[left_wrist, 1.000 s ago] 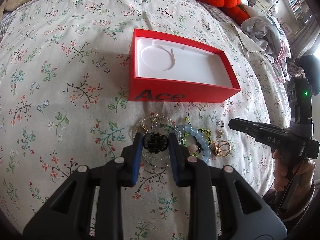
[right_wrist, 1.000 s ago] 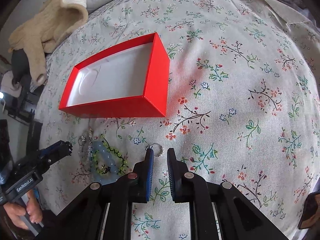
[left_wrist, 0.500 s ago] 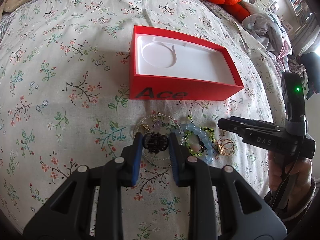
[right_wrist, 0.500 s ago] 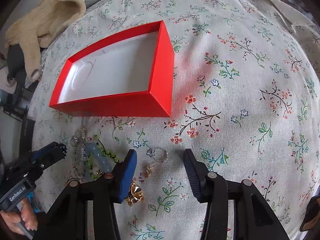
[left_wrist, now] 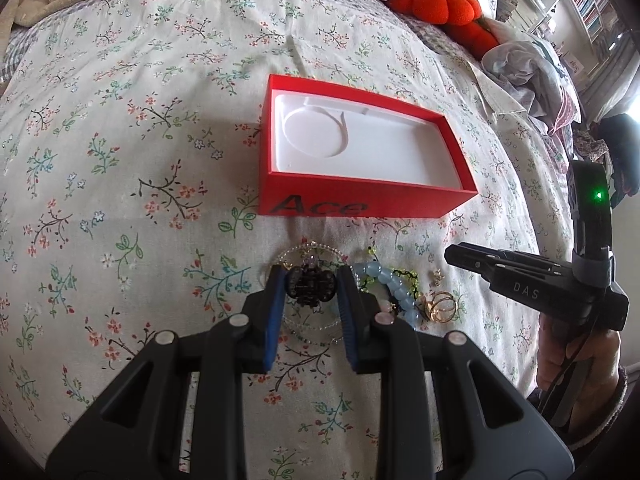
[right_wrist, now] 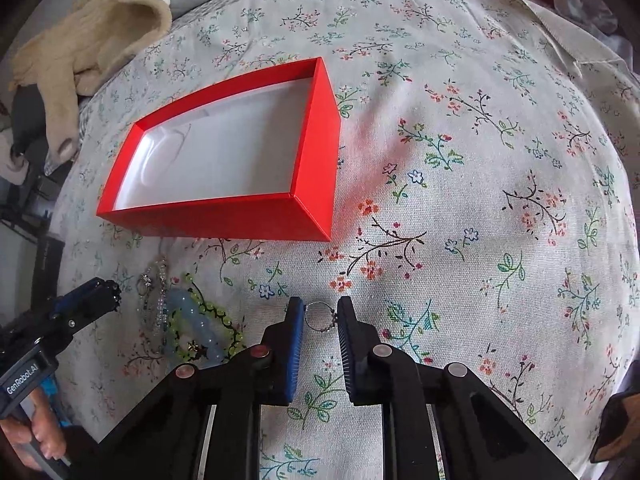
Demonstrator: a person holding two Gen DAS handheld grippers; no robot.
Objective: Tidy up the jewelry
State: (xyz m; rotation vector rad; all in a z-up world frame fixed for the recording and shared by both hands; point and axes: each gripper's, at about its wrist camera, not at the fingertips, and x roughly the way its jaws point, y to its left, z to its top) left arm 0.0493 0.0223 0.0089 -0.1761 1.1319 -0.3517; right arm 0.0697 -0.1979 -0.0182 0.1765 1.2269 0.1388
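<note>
A red box point(left_wrist: 360, 196) with a white moulded insert lies open on the floral bedspread; it also shows in the right wrist view point(right_wrist: 224, 216). My left gripper point(left_wrist: 312, 284) is shut on a black beaded piece point(left_wrist: 312, 286), just above a pile with a clear bead necklace point(left_wrist: 308, 250), a blue bead bracelet point(left_wrist: 384, 280), a green-black bracelet point(left_wrist: 406, 276) and gold rings point(left_wrist: 440, 306). My right gripper point(right_wrist: 320, 316) is shut on a small silver ring point(right_wrist: 320, 316), its pads touching both sides.
A beige knitted garment point(right_wrist: 84, 44) lies at the far left of the bed. Orange plush items point(left_wrist: 444, 4) and crumpled clothes point(left_wrist: 528, 72) lie at the far right. The bedspread point(right_wrist: 480, 200) stretches to the right of the box.
My right gripper opened wide, moved forward over the silver ring and closed on it. My left gripper kept its hold on the black piece and barely moved.
</note>
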